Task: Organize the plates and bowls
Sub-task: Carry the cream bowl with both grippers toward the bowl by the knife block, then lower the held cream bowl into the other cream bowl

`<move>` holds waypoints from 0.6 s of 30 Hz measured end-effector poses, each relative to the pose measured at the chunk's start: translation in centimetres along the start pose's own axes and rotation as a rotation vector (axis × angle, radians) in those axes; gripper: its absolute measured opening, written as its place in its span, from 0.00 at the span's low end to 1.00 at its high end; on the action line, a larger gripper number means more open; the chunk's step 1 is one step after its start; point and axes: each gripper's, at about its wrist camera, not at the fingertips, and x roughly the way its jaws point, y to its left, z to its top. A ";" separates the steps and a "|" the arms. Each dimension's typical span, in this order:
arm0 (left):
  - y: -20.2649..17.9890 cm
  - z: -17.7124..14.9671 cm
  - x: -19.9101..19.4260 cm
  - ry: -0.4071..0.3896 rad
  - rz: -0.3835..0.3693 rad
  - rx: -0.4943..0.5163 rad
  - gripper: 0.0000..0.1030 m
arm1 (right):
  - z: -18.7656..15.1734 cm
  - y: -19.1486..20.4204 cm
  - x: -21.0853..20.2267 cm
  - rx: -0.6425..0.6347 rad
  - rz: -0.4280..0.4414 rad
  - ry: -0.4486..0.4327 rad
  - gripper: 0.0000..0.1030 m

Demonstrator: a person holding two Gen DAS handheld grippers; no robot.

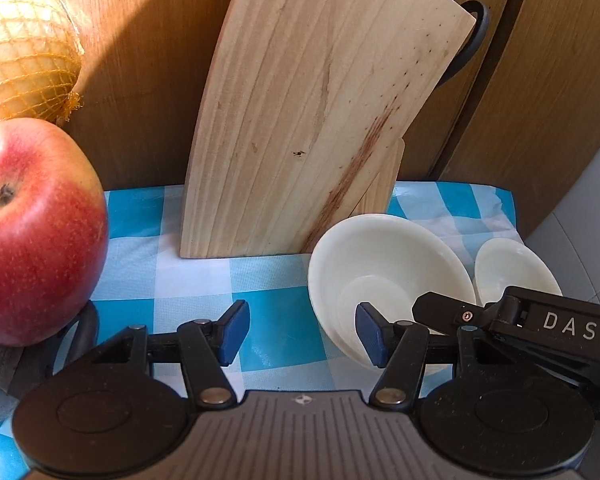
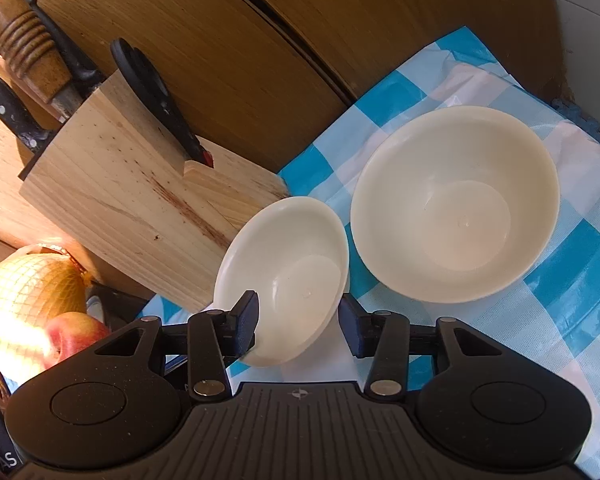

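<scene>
We see left gripper [image 1: 302, 332] fingers spread, pinching nothing, over the checked counter [image 1: 268, 316] | right gripper [image 2: 296, 326] fingers spread astride the near rim of the tilted small bowl [image 2: 288, 276], contact unclear | large bowl [image 2: 456, 204] upright at 2 o'clock of it | knife block [image 2: 140, 184] at 10 o'clock.

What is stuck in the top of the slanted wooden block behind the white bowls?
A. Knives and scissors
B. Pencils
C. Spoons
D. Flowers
A: in the right wrist view the wooden block has knife handles and the black scissors poking out of its top, behind the smaller bowl and the bigger bowl.
</scene>
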 end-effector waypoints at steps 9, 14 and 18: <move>0.2 -0.1 2.7 0.060 -0.046 -0.001 0.25 | 0.2 -0.6 1.2 -0.017 -0.049 0.005 0.31; -0.4 -0.5 2.4 0.083 -0.071 0.029 0.16 | 0.0 -0.8 1.8 -0.026 -0.043 0.046 0.22; -0.1 -1.2 1.3 0.133 -0.088 0.035 0.15 | -0.4 -0.4 1.2 -0.048 -0.054 0.070 0.22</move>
